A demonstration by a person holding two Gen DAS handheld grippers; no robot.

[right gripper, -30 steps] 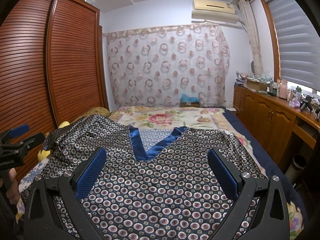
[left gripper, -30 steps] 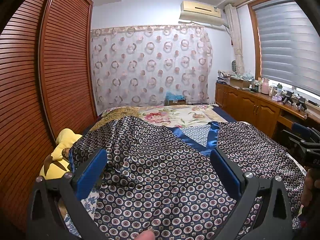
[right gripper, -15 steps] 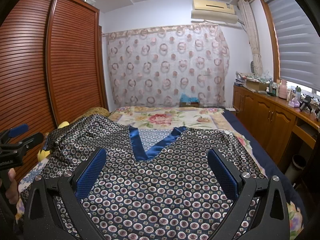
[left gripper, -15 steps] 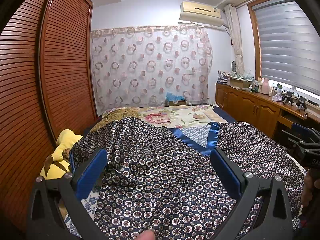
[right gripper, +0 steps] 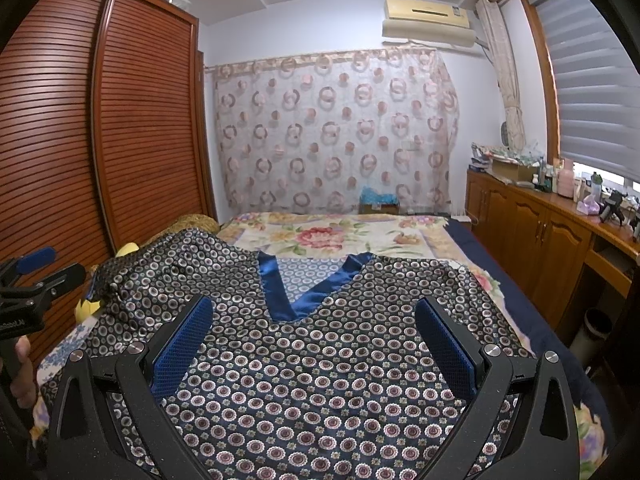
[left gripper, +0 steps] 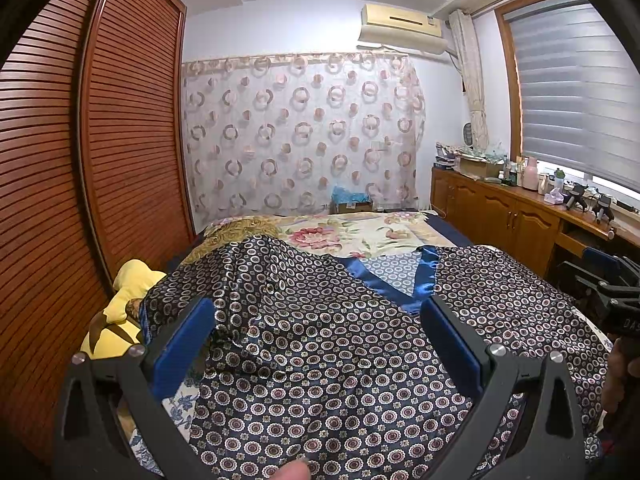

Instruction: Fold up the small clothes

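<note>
Two grippers are in our hands, and both hover above a dark navy satin top printed with small round medallions point(right gripper: 328, 364), which lies spread front-up across the bed with the floral bedspread point(right gripper: 344, 236). Our left gripper point(left gripper: 316, 340) has its jaws spread wide, its blue-padded fingers point(left gripper: 182, 346) clear of the cloth and holding nothing. Our right gripper point(right gripper: 314, 340) is likewise wide open and empty, its textured blue pads point(right gripper: 446, 344) standing apart over the chest of the garment.

We see the garment's glossy royal-blue V-neck trim point(right gripper: 308, 300) pointing towards us, with a lighter patterned lining showing inside the neckline. On our left side the fabric is rumpled and humped up rather than flat, and its edge lies over a yellow plush toy point(left gripper: 128, 300) beside the brown louvred wooden wardrobe doors point(left gripper: 100, 160). From the left camera we catch the right gripper at the right edge of the picture, beyond the garment's far side; from the right camera the left gripper shows at the left edge. Behind the bed hangs a sheer curtain with pink ring patterns point(right gripper: 336, 136), and a wooden cabinet with cluttered top point(right gripper: 532, 224) runs along the window wall.
</note>
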